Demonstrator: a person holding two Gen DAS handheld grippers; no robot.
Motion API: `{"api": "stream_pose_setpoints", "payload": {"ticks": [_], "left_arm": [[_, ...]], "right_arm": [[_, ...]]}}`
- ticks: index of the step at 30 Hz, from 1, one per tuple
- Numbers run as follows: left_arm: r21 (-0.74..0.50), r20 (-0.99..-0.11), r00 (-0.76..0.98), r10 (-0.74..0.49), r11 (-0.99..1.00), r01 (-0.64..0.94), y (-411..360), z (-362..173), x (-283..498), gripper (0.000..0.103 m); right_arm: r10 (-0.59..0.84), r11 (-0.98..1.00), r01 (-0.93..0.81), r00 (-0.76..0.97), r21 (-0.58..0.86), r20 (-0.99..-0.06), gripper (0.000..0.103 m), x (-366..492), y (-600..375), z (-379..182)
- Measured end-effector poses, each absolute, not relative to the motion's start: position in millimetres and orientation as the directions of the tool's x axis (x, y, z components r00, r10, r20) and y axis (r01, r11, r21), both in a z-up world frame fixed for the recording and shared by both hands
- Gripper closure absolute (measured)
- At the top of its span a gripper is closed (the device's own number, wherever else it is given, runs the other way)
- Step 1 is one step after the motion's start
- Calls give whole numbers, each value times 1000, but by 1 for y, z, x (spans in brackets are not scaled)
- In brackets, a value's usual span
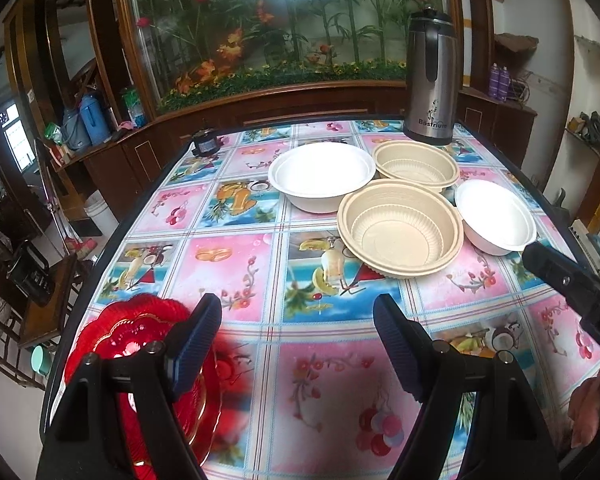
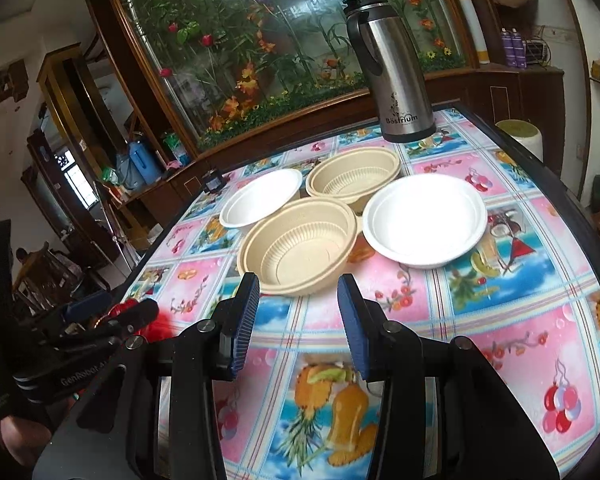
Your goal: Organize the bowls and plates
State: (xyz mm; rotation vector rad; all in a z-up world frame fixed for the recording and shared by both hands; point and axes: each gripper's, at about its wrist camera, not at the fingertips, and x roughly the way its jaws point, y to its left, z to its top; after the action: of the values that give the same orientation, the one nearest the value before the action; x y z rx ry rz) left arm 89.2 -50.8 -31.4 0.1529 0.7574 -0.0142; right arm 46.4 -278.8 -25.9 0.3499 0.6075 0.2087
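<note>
- The worktop (image 1: pixel 260 264) wears a glossy pink-and-blue cloth printed with fruit and flowers.
- Four bowls sit grouped toward its far side, near a tall steel vacuum jug with a black handle (image 1: pixel 430 80).
- A white foam bowl (image 1: pixel 320 178) stands at the far left of the group; just to its right is a beige ribbed plastic bowl (image 1: pixel 416 164), in front of the jug.
- A second beige ribbed plastic bowl (image 1: pixel 400 228) is the nearest of the group; its rim seems to overlap or touch its neighbours.
- A smaller-looking second white foam bowl (image 1: pixel 496 218) sits at the right of the group, just beside the near beige one.
- A red scalloped plastic plate with gold trim (image 1: pixel 140 344) lies at the near left edge, well apart from the bowls.
- The left gripper (image 1: pixel 298 344) hangs over the worktop with its blue-padded fingers (image 1: pixel 198 340) spread wide and empty; the left one stands over the red plate.
- The right gripper (image 2: pixel 298 324) points at the near beige bowl, its fingers (image 2: pixel 244 320) partly spread with nothing between them.
</note>
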Motion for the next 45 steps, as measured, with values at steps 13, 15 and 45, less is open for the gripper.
{"api": "stream_pose_setpoints", "payload": {"ticks": [13, 15, 45], "left_arm": [[118, -698, 715, 31, 990, 72, -52, -38, 118, 25], [117, -700, 713, 33, 991, 69, -53, -40, 122, 25], [-123, -829, 556, -54, 989, -87, -28, -71, 206, 25]], "right_arm": [[309, 913, -106, 811, 395, -497, 62, 83, -277, -15], [309, 913, -107, 812, 395, -496, 62, 86, -277, -14], [350, 869, -6, 713, 494, -608, 62, 133, -291, -58]]}}
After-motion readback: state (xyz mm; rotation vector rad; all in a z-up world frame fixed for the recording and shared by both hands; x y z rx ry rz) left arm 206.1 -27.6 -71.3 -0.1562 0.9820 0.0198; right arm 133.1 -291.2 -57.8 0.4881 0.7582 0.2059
